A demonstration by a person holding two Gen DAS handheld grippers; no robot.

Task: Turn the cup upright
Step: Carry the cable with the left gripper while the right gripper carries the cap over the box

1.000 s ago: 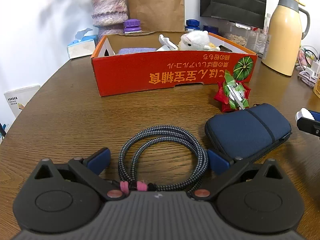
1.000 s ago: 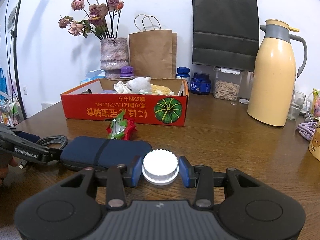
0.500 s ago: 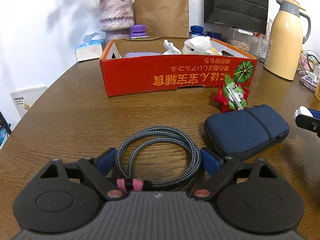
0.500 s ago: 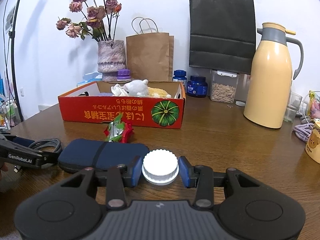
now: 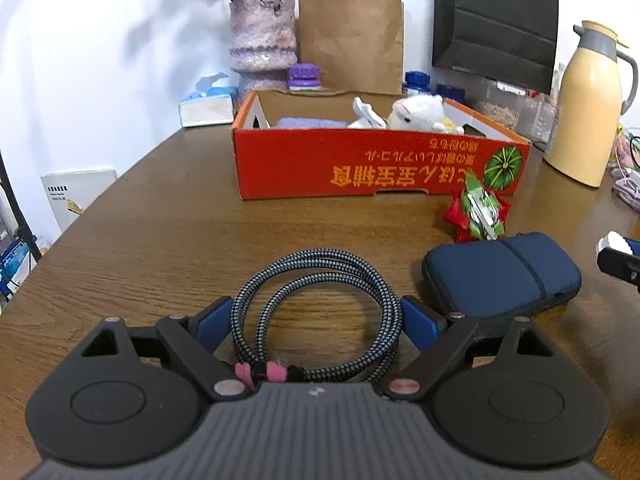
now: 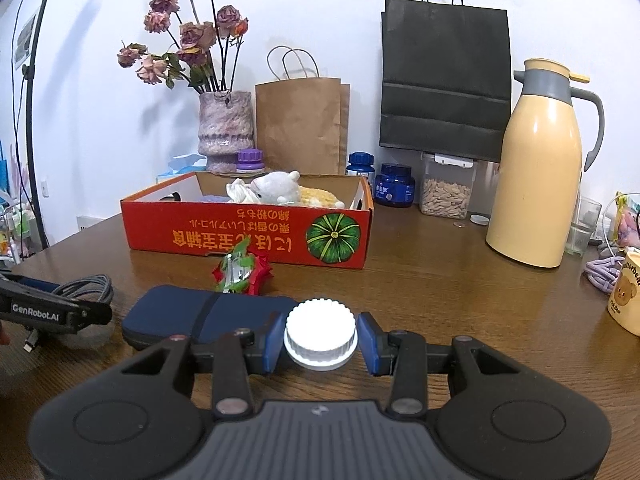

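Right hand-held gripper point(image 6: 320, 340) is gripping the cup point(image 6: 320, 328), blue pads pressing on its ribbed white wall from left and right. The cup is sitting low at the front of the desk point(image 5: 160, 240), just ahead of the gripper body and just right of a navy pouch point(image 6: 208, 316). Its closed flat end is facing up and slightly toward the camera, with a wider rim flaring out below, so its long axis is running roughly vertical and it is pointing mouth-down. Whether the rim is resting on the desk or hanging just above it, cannot tell. In the left wrist view only a sliver of the cup is showing, at the far right edge beyond the pouch. Left hand-held gripper point(image 5: 316, 316) is straddling a coiled braided cable point(image 5: 320, 264) lying flat on the desk; its jaws have just been closing and the pads are now pressing against the outer loops on both sides. A red and green wrapper point(image 6: 240, 272) is lying between the pouch and an orange box point(image 5: 360, 168) farther back. A yellow mug point(image 6: 626, 292) is standing upright at the right edge, well apart from the cup, with a cream thermos point(image 6: 536, 184) behind it.
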